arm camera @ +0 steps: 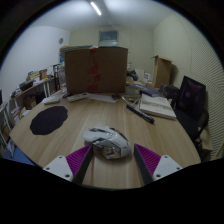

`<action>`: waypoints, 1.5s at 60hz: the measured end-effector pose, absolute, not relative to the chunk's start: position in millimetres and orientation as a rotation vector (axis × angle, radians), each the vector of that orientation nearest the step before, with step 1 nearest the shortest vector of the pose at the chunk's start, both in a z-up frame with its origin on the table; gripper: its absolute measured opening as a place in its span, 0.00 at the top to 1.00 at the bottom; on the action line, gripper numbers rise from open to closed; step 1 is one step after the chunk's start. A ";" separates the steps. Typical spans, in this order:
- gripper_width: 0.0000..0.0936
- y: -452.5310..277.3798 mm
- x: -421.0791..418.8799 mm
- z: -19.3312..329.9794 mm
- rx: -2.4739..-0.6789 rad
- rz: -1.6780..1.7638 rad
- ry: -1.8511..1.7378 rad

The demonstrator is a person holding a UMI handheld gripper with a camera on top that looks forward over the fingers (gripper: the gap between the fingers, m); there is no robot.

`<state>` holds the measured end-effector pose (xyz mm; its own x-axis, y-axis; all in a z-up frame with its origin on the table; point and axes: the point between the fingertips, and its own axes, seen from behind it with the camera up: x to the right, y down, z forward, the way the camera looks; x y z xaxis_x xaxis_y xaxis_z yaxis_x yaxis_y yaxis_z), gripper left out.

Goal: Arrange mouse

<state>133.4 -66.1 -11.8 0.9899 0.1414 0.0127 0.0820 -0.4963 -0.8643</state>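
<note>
A grey-and-white computer mouse (107, 141) lies on the wooden table (150, 135), just ahead of my fingertips and a little toward the left finger. A dark round mouse pad (48, 120) lies on the table to the far left of it. My gripper (112, 160) is open, its two fingers (72, 162) with purple pads spread wide at either side. The mouse rests on the table, its near end reaching between the tips with a gap to the right finger.
A large cardboard box (96, 69) stands at the table's far end. An open notebook (156, 105) and a black pen (139, 112) lie at the right. A dark chair (190, 100) stands beyond the right edge. Shelves with clutter (30, 92) stand at the left.
</note>
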 end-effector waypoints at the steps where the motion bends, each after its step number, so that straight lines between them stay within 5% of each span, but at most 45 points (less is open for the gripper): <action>1: 0.09 -64.5 133.0 -11.3 -2.096 0.082 -0.157; 26: 0.09 11.3 144.0 -13.6 -2.106 0.049 -0.026; 29: 0.13 13.8 145.6 -13.1 -2.104 0.032 -0.003; 34: 0.38 14.4 151.2 -13.8 -2.100 -0.004 0.042; 49: 0.51 3.8 160.3 -6.4 -2.090 -0.011 0.244; 65: 0.53 4.6 86.8 179.7 -1.835 0.060 0.195; 72: 0.53 18.9 -1.4 227.2 -1.779 0.096 0.063; 80: 0.53 32.7 -112.5 198.0 -1.842 0.167 -0.071; 90: 0.53 43.9 -177.5 83.7 -2.037 0.180 -0.122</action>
